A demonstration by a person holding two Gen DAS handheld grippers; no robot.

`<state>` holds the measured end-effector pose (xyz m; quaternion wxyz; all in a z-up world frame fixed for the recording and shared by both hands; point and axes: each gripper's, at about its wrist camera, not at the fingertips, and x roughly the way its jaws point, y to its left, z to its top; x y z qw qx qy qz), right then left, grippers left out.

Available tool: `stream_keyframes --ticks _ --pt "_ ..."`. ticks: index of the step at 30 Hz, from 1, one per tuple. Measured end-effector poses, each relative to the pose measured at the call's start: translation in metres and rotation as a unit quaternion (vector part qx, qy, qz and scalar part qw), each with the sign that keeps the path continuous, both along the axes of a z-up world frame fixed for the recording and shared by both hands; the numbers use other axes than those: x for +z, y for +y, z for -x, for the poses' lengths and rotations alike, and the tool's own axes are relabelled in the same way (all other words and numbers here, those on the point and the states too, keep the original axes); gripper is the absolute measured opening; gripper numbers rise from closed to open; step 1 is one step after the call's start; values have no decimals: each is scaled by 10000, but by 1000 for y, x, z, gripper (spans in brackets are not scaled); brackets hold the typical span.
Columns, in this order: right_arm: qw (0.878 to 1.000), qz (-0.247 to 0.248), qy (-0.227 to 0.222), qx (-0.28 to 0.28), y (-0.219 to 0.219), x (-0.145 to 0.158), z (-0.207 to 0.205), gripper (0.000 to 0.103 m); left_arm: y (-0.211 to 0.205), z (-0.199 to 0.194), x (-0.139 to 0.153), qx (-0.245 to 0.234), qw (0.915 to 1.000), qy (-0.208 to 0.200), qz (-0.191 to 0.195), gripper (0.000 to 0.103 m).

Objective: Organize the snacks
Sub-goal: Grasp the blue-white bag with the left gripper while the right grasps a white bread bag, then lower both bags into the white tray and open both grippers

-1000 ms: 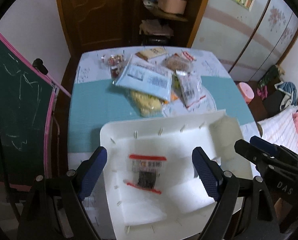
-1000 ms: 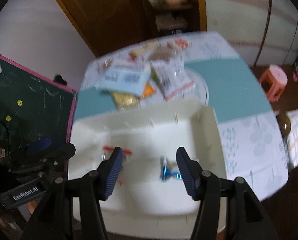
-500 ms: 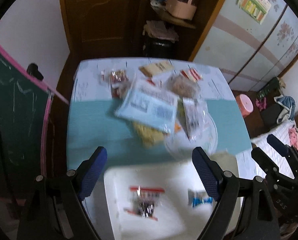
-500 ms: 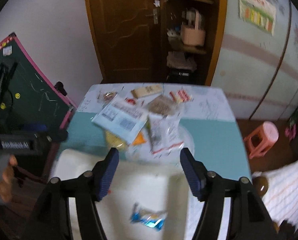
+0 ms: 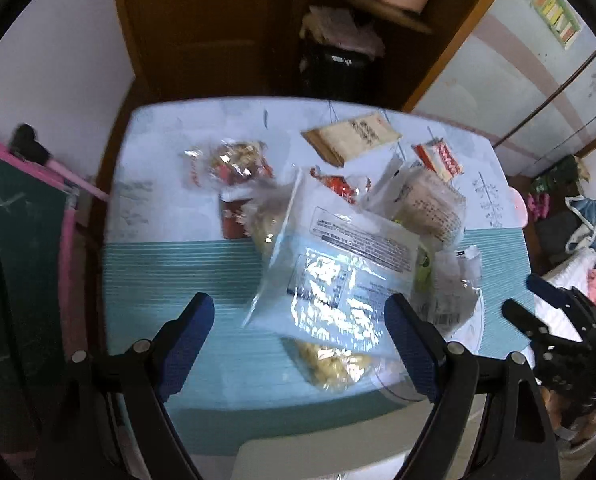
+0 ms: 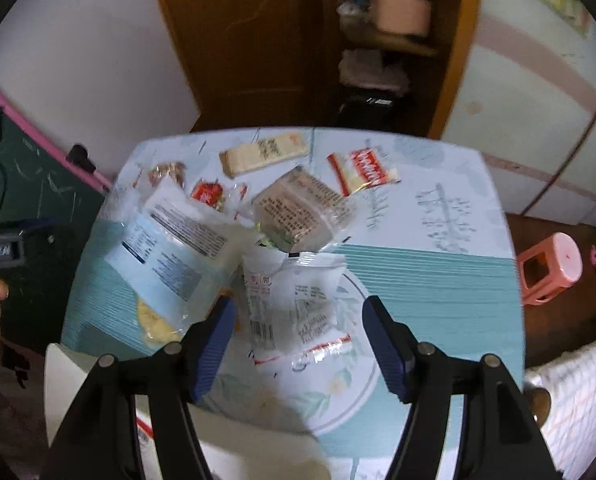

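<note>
A pile of snack packets lies on the table. A large light-blue bag [image 5: 337, 276] tops it, also in the right wrist view [image 6: 170, 252]. A clear white packet with a red edge [image 6: 294, 308] lies on a round plate [image 6: 337, 392]. My left gripper [image 5: 301, 348] is open and empty above the blue bag. My right gripper [image 6: 298, 340] is open and empty above the white packet. The white tray [image 6: 70, 384] shows only at the bottom edge of both views [image 5: 317, 460].
Further packets lie at the far side: a tan biscuit pack [image 5: 351, 136], a red-and-white pack [image 6: 363, 170], a brownish pack [image 6: 303, 212] and nut bags [image 5: 226, 160]. A chalkboard [image 5: 14, 264] stands left; a pink stool [image 6: 549, 268] right.
Both grippers rose from over the white tray and moved forward over the snack pile. The tray with its two small packets slid out of view below. Both stayed open.
</note>
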<state>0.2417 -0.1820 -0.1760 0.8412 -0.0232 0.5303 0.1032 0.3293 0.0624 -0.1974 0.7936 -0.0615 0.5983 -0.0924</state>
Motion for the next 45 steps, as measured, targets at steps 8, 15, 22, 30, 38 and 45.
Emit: stream_keyframes --ticks 8,15,22,30,38,45 --pt "9961 17 841 265 7 -60 -38 66 -11 -26 -59 -22 9984 548 -108 86" --pt "9885 -275 1443 347 7 -83 -56 67 -12 -36 -81 156 9964 782 292 86" --pt "9844 -433 1678 313 10 -94 -55 60 -16 -30 -70 134 9942 706 795 21" --pt "9884 -369 1445 301 7 -77 -39 49 -26 -5 -32 -25 9980 118 614 8" --pt "9955 -652 684 -71 -6 -20 -7 48 -24 37 47 -86 9953 -716 643 8" --pt "9941 -924 -45 -565 -25 50 29 48 -13 100 156 -267 9796 -1854 722 8"
